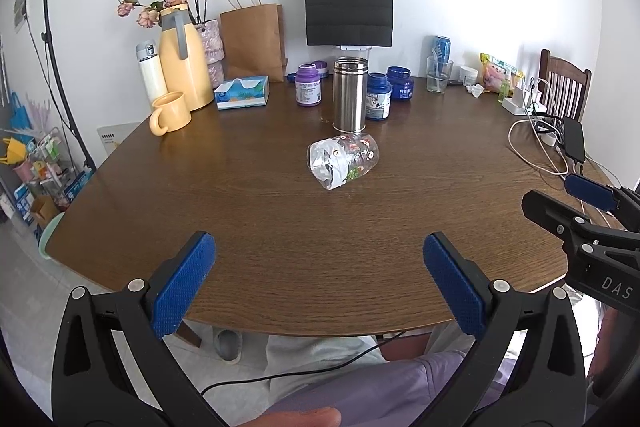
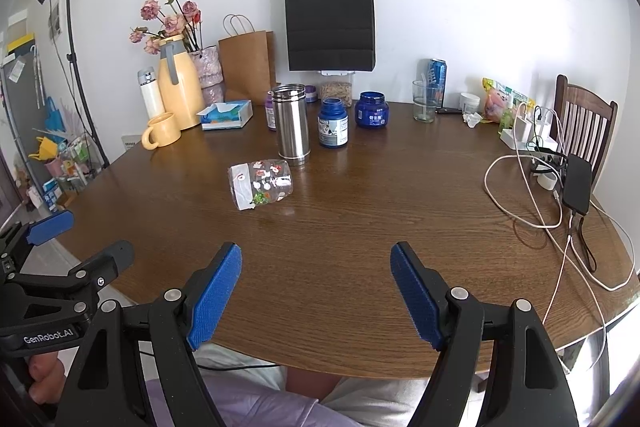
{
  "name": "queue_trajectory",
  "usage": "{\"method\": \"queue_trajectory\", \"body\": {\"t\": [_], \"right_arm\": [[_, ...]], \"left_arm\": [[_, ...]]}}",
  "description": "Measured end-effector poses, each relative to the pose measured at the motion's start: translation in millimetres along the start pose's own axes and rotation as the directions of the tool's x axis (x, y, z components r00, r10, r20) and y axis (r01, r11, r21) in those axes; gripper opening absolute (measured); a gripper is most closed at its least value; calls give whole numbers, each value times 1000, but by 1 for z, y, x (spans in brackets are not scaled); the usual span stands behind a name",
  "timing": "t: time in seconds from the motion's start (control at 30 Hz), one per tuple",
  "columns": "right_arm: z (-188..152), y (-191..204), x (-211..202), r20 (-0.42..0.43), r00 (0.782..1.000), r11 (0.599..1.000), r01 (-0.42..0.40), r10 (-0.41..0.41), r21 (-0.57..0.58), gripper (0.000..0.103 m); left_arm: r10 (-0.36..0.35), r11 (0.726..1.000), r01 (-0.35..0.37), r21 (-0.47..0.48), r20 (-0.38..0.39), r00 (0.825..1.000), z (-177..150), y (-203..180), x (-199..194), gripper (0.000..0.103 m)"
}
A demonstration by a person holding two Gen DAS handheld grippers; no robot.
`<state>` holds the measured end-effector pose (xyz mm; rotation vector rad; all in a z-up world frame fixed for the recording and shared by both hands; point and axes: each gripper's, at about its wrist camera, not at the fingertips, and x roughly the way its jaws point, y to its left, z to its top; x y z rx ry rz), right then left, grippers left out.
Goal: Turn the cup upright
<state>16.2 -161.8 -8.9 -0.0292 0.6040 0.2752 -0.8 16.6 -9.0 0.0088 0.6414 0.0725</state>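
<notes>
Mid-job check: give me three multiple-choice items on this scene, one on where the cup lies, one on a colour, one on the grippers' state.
1. The clear cup lies:
A. in front of the steel canister
B. beside the power bank
C. inside the black bag

2. The mug near the thermos jug is:
A. blue
B. yellow
C. white

3. The left gripper and right gripper are:
A. both shut on the cup
B. one open, one shut
C. both open, empty

Answers: 1 A, the cup is on its side just ahead of the canister; 2 B, it matches the yellow jug; 3 C, both jaws are spread wide over bare table.
</notes>
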Motion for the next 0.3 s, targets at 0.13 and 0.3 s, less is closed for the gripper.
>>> {"method": "queue_trajectory", "body": {"t": [0.13,0.3], "right_arm": [[0,0,0,-1,1000,1000,0,0,0,81],[-1,1,0,-1,1000,1000,-1,1,0,81]], "left_arm": [[2,1000,-2,0,-3,1000,-1,0,1,103],[2,1000,-2,-4,-10,1000,-3,0,2,103]]}}
